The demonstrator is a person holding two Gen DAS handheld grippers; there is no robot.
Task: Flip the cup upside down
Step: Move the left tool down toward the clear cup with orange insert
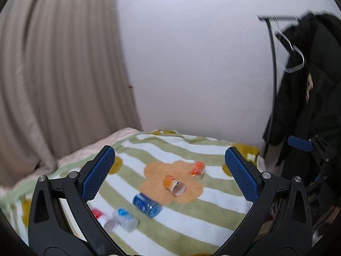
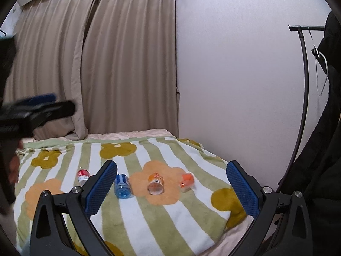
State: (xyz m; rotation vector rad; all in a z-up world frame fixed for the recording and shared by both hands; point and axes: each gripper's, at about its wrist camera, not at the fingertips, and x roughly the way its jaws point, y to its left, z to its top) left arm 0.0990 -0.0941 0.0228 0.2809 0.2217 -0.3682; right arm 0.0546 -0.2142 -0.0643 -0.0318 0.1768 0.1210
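Several small cups lie on their sides on a striped flower blanket (image 1: 191, 217) (image 2: 170, 219). An orange cup (image 1: 173, 185) (image 2: 156, 183) lies on the orange flower, mouth toward me. A second orange cup (image 1: 197, 170) (image 2: 186, 181) lies to its right. A blue cup (image 1: 146, 204) (image 2: 122, 185) lies to its left. A pale cup with a blue label (image 1: 125, 219) and a red cup (image 1: 98, 215) (image 2: 83, 175) lie further left. My left gripper (image 1: 170, 175) is open and empty above the blanket. My right gripper (image 2: 171, 188) is open and empty, short of the cups.
A beige curtain (image 2: 106, 64) hangs behind the bed, beside a white wall (image 2: 234, 74). A black coat rack with dark coats (image 1: 309, 89) (image 2: 324, 128) stands at the right. The left gripper's body (image 2: 36, 111) shows at the left edge of the right wrist view.
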